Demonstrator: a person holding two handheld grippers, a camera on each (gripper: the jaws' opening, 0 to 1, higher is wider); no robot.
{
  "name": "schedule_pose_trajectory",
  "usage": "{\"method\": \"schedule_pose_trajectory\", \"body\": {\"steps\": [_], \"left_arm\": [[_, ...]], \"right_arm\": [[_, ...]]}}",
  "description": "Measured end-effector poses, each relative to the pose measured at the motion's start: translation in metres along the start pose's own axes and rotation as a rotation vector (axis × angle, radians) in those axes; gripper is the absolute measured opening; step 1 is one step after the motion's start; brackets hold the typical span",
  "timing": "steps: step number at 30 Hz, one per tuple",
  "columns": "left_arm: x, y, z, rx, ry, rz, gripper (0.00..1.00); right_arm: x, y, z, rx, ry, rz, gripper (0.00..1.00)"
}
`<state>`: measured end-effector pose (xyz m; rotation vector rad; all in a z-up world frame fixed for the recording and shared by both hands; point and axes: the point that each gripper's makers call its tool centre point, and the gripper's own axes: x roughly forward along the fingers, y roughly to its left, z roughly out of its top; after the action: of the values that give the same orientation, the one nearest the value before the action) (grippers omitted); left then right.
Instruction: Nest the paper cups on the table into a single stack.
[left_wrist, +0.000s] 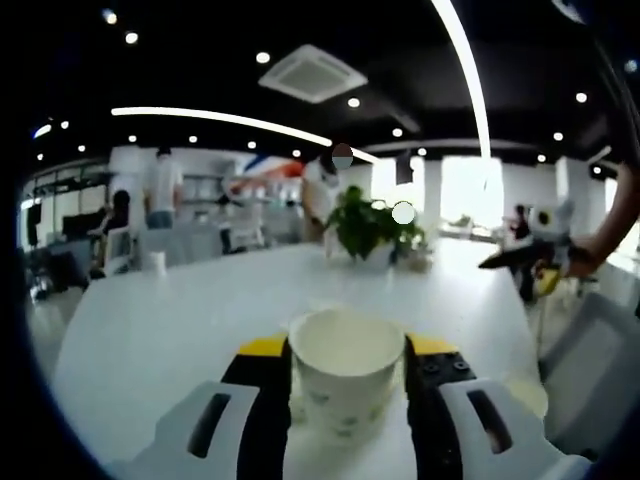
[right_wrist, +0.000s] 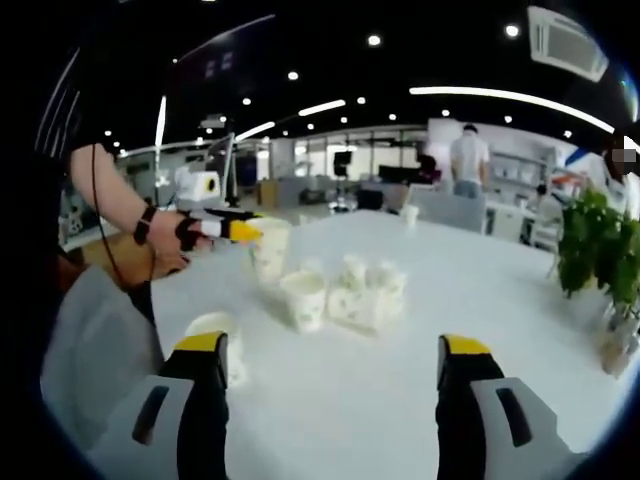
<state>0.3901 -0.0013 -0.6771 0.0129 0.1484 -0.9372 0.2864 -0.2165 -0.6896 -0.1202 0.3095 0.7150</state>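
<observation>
In the left gripper view, a white paper cup with a faint print stands upright between my jaws, and my left gripper is shut on it above the white table. The right gripper view shows that same gripper, held by a hand, carrying the cup over the table's left side. My right gripper is open with nothing in it, low over the table. Beyond it stand several loose cups in a cluster. One more cup sits beside its left jaw.
A potted plant stands at the right of the table, also seen as the plant at the far edge. A lone cup sits far left. Grey chairs line the near side. People stand in the background.
</observation>
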Motion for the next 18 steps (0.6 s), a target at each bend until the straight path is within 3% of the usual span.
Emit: {"method": "schedule_pose_trajectory", "body": {"steps": [11,18], "left_arm": [[0.000,-0.024,0.014,-0.013,-0.016,-0.052,0.42],[0.003,-0.030,0.031,-0.007,-0.031,-0.095,0.42]], "right_arm": [[0.002,0.006,-0.003,-0.007,0.001,0.026,0.83],[0.013,-0.001,0.008,-0.006,0.000,0.026,0.83]]}}
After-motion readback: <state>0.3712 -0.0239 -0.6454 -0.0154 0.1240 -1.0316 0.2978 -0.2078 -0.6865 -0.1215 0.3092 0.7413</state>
